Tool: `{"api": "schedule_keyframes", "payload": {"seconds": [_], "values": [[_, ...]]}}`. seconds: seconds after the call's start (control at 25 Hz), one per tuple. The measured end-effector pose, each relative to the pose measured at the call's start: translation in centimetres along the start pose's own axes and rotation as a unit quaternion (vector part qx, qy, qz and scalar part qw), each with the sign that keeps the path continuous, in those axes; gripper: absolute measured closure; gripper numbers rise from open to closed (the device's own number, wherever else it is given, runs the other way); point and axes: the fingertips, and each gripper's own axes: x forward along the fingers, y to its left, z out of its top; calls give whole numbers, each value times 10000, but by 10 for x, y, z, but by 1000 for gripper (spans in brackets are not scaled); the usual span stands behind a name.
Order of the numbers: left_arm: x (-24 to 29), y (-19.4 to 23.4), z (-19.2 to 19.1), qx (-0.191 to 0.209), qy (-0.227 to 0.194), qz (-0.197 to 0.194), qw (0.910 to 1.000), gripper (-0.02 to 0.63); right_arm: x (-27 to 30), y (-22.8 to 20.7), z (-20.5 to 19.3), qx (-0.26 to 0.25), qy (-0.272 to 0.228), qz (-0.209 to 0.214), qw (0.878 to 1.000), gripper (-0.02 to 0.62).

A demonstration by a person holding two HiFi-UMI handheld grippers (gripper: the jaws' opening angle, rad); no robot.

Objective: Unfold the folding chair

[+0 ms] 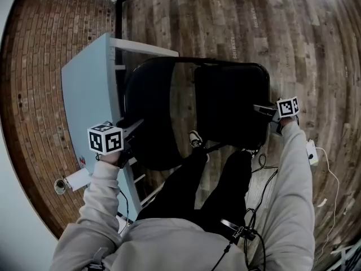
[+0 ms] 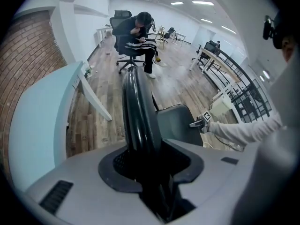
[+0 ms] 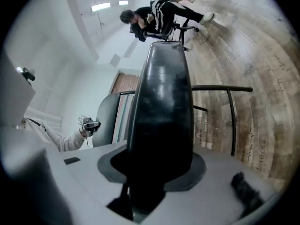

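1. Your left gripper (image 1: pixel 135 125) is clamped on the left edge of the black folding chair (image 1: pixel 225 103).
2. Your right gripper (image 1: pixel 262 110) grips its right edge.
3. It is in front of your legs (image 1: pixel 214 185), beside the pale table (image 1: pixel 84 89).

One black folding chair (image 1: pixel 225 103), two panels showing, sits between two grippers, the left gripper (image 1: pixel 134 125) and the right gripper (image 1: pixel 260 110). They carry two marker cubes (image 1: pixel 105 138), one apiece. One pale blue table (image 1: pixel 90 95) lies just outside the left gripper, and one white box (image 1: pixel 311 151) lies near the right gripper. Far ahead of the left gripper's jaws, one seated person (image 2: pixel 136 32) occupies one office chair (image 2: pixel 121 18).
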Motion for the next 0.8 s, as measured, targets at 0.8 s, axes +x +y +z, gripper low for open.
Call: {"api": "schedule_keyframes", "payload": {"seconds": [0.8], "values": [[60,-1,-9,-597,74,-543,9967,483,-46,-82,-32,263,-961,1032,9897,430]]}}
